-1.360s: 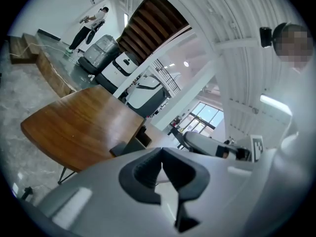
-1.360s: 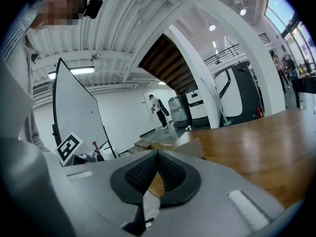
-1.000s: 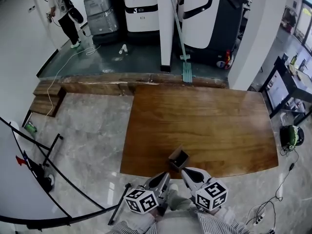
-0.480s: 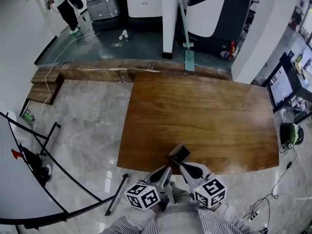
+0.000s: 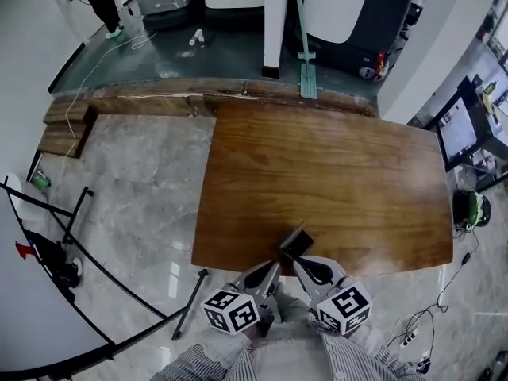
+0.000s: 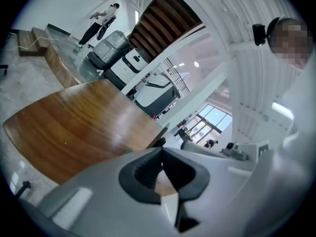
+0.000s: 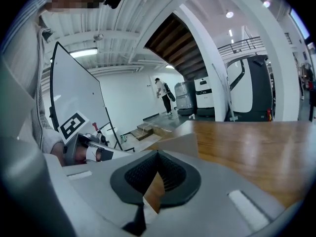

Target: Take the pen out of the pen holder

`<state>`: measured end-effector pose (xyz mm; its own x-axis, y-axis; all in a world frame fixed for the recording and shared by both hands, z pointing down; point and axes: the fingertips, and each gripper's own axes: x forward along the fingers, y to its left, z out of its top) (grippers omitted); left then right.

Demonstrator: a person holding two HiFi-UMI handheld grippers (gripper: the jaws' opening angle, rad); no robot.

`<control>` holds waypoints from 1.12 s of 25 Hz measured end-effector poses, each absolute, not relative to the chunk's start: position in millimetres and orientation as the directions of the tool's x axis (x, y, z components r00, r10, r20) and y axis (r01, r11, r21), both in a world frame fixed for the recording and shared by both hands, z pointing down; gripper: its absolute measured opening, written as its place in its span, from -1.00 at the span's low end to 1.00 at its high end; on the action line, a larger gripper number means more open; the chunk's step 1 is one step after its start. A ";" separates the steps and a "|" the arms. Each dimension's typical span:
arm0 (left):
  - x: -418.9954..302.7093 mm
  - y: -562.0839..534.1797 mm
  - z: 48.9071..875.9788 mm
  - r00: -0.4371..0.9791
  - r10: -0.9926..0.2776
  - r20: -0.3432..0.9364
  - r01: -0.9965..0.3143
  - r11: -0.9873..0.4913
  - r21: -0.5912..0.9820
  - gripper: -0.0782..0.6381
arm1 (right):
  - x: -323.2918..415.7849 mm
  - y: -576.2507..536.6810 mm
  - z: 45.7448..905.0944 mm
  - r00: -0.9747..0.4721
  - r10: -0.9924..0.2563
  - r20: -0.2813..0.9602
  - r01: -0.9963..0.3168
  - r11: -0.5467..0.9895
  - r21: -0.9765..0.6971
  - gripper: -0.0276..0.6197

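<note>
At the near edge, both grippers pressed together, empty.
Just past the left gripper (image 5: pixel 272 268) and right gripper (image 5: pixel 302 265) sits the pen holder (image 5: pixel 292 244) on the worktop (image 5: pixel 333 173); pen not visible, probably light, stiff, slick: pinch its upper shaft.

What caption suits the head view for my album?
Left gripper and right gripper, jaws shut, by a pen holder on a wooden table.

The pen holder (image 5: pixel 295 246) now leans, and the head view has dipped lower.
</note>
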<state>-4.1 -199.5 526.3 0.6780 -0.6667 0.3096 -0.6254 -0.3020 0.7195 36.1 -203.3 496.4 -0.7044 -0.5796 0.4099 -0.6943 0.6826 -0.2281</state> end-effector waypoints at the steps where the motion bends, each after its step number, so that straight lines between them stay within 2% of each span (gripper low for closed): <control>1: -3.6 -200.1 526.5 0.681 -0.662 0.312 -0.623 -0.301 0.722 -0.76 | 36.1 -204.4 497.2 -0.701 -0.579 0.416 -0.695 0.686 -0.215 -0.92; 8: -6.2 -200.2 535.0 0.689 -0.652 0.318 -0.605 -0.274 0.748 -0.76 | 31.1 -208.4 509.9 -0.684 -0.570 0.454 -0.702 0.683 -0.201 -0.91; 11: -6.6 -197.9 542.1 0.692 -0.644 0.327 -0.599 -0.259 0.757 -0.76 | 29.6 -208.5 517.5 -0.673 -0.561 0.482 -0.705 0.684 -0.188 -0.72; 20: -5.9 -197.9 555.0 0.691 -0.644 0.327 -0.588 -0.238 0.773 -0.76 | 25.6 -219.2 532.1 -0.649 -0.550 0.525 -0.707 0.691 -0.149 -0.52; 28: -12.6 -203.4 565.9 0.664 -0.667 0.338 -0.603 -0.211 0.769 -0.76 | 17.8 -225.1 543.0 -0.638 -0.546 0.543 -0.710 0.691 -0.138 -0.48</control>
